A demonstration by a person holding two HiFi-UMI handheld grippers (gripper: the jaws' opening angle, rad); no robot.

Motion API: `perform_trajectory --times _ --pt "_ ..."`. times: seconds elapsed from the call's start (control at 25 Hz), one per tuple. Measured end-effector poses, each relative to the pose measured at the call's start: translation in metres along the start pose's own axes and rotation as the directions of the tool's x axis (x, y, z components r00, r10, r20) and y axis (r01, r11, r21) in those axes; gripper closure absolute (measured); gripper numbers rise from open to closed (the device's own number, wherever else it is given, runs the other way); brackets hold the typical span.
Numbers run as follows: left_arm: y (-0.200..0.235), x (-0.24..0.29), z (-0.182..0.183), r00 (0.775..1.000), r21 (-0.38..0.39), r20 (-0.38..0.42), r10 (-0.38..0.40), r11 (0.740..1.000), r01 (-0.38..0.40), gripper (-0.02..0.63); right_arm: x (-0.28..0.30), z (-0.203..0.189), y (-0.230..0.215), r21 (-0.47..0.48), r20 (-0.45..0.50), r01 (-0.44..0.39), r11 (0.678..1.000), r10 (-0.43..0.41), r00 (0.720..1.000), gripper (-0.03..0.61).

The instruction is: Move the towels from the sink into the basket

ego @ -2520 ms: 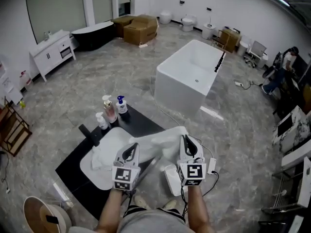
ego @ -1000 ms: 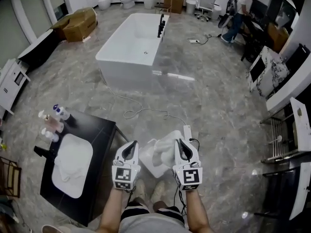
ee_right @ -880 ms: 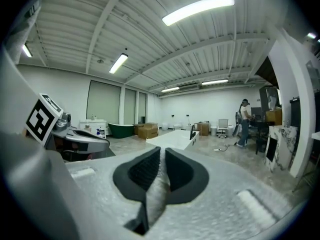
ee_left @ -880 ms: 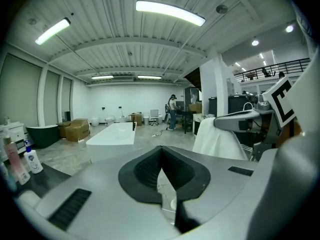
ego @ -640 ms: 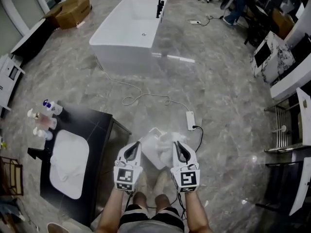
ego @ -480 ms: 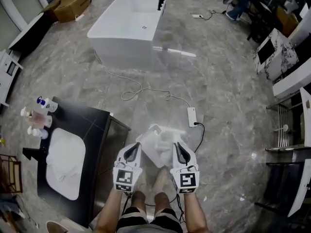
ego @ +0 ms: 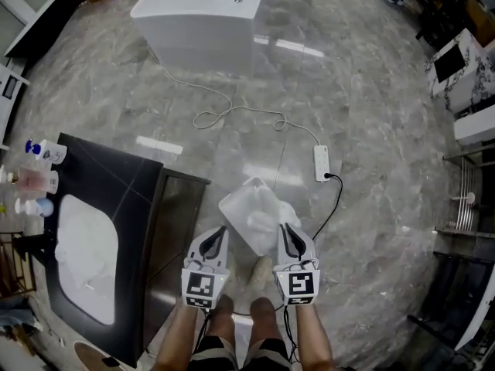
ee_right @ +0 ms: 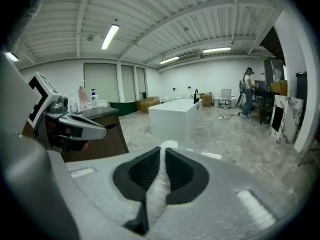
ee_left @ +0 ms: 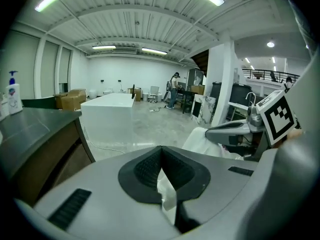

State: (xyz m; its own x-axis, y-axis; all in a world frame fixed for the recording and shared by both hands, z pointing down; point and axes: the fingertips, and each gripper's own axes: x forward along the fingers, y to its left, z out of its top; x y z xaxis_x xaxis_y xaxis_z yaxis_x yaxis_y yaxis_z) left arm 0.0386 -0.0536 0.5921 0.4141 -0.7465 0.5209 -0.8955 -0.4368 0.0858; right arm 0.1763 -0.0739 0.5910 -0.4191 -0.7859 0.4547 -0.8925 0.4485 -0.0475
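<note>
In the head view my left gripper and right gripper are side by side, low over the floor, with a white towel between them. Each is shut on a fold of it: cloth shows in the left gripper and thick cloth in the right gripper. The towel hangs over a white basket on the floor; where one ends and the other begins is hard to tell. More white towels lie in the sink at the left.
The sink sits in a black counter, with several bottles at its far end. A power strip and its cable lie on the marble floor beyond the basket. A white bathtub stands farther off. My feet are just below the grippers.
Both grippers have carried the towel away from the sink and sunk toward the floor, over the basket. The view has tipped down; the counter now sits at the left.
</note>
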Motion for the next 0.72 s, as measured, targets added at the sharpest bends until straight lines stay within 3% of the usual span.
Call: perform_trajectory --times 0.28,0.72 --pt "0.012 0.06 -0.074 0.999 0.016 -0.04 -0.024 1.0 0.025 0.604 0.067 -0.092 0.006 0.005 -0.08 -0.038 0.999 0.039 0.996 0.551" --pt "0.041 0.135 -0.215 0.992 -0.051 -0.125 -0.025 0.999 0.019 0.604 0.158 -0.248 0.005 0.03 -0.184 -0.059 0.998 0.064 0.981 0.549"
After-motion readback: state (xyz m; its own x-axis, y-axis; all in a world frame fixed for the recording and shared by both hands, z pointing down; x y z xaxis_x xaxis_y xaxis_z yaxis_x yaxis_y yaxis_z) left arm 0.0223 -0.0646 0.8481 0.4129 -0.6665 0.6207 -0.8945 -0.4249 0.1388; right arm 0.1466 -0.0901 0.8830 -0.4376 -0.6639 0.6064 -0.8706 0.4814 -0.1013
